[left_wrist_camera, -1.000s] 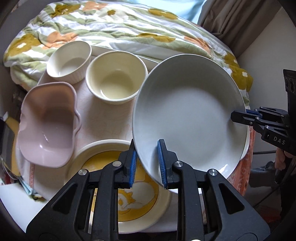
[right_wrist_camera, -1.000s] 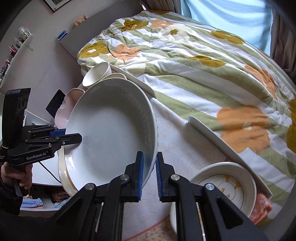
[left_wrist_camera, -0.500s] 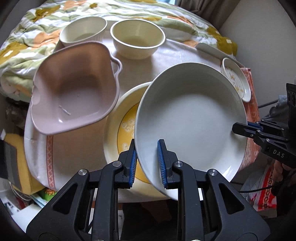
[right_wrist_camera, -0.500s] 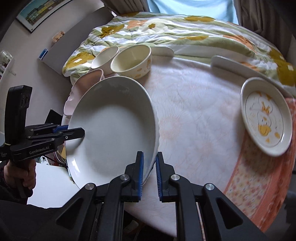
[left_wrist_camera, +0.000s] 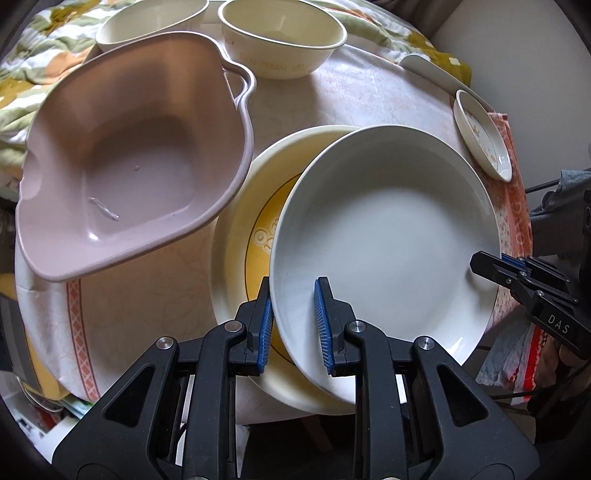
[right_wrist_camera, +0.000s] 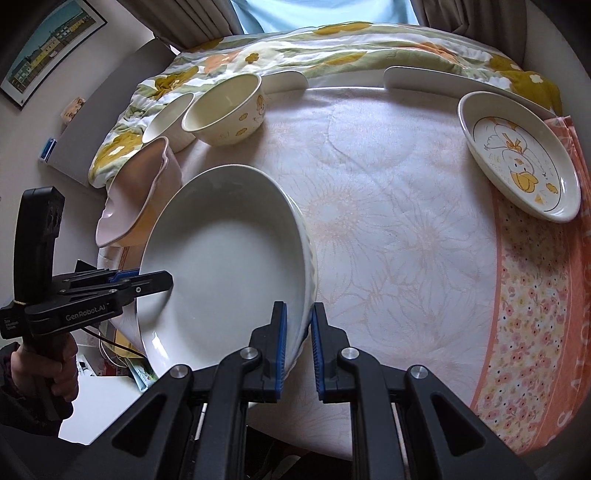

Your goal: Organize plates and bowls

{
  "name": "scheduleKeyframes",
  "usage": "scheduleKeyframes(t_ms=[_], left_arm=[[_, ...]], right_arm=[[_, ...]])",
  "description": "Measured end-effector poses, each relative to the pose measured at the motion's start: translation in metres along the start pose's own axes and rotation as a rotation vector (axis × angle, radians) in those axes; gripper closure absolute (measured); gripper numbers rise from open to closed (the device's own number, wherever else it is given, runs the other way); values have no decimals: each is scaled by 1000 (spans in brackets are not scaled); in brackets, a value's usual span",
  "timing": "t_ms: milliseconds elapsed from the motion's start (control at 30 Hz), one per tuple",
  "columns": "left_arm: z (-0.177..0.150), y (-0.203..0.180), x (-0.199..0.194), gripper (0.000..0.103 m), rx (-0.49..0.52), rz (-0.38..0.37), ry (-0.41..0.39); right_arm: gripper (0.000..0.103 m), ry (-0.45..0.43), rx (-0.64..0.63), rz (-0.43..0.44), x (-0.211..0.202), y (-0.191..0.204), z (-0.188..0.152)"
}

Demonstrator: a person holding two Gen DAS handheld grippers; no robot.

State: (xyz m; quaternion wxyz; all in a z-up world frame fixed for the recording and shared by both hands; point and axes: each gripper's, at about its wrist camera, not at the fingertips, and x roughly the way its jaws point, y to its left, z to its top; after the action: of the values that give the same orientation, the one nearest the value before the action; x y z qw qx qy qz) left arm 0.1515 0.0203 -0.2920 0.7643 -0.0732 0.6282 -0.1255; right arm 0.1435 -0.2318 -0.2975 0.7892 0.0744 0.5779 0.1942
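Note:
A large white plate (left_wrist_camera: pixel 388 236) is held by both grippers, one on each side of its rim. My left gripper (left_wrist_camera: pixel 293 321) is shut on its near rim; it shows from the side in the right wrist view (right_wrist_camera: pixel 162 282). My right gripper (right_wrist_camera: pixel 297 339) is shut on the opposite rim of the same plate (right_wrist_camera: pixel 229 266); it shows at the right in the left wrist view (left_wrist_camera: pixel 491 264). The plate hangs tilted just above a yellow-patterned plate (left_wrist_camera: pixel 243 229) on the table.
A pink handled bowl (left_wrist_camera: pixel 133 151) sits left of the plates. Two cream bowls (left_wrist_camera: pixel 284 40) (left_wrist_camera: pixel 147 22) stand behind it. A small duck-patterned dish (right_wrist_camera: pixel 517 155) lies at the far right on the floral tablecloth (right_wrist_camera: pixel 406 229). A flowered quilt (right_wrist_camera: pixel 332 44) lies beyond.
Both grippers have lowered the white plate and brought it forward, over the yellow-patterned plate. The views have tipped down toward the table.

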Motion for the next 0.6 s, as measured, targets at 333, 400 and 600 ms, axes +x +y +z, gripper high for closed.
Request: scheduleKeyframes(t_ms=[333, 400, 600], left_arm=[[4, -16, 11, 84, 69, 101, -4], [5, -23, 11, 84, 109, 155, -22], [-2, -50, 11, 84, 279, 383, -71]], right_arm=[[91, -35, 4, -2, -1, -3, 1], [91, -36, 4, -5, -1, -4, 1], [91, -38, -48, -51, 3, 5, -1]])
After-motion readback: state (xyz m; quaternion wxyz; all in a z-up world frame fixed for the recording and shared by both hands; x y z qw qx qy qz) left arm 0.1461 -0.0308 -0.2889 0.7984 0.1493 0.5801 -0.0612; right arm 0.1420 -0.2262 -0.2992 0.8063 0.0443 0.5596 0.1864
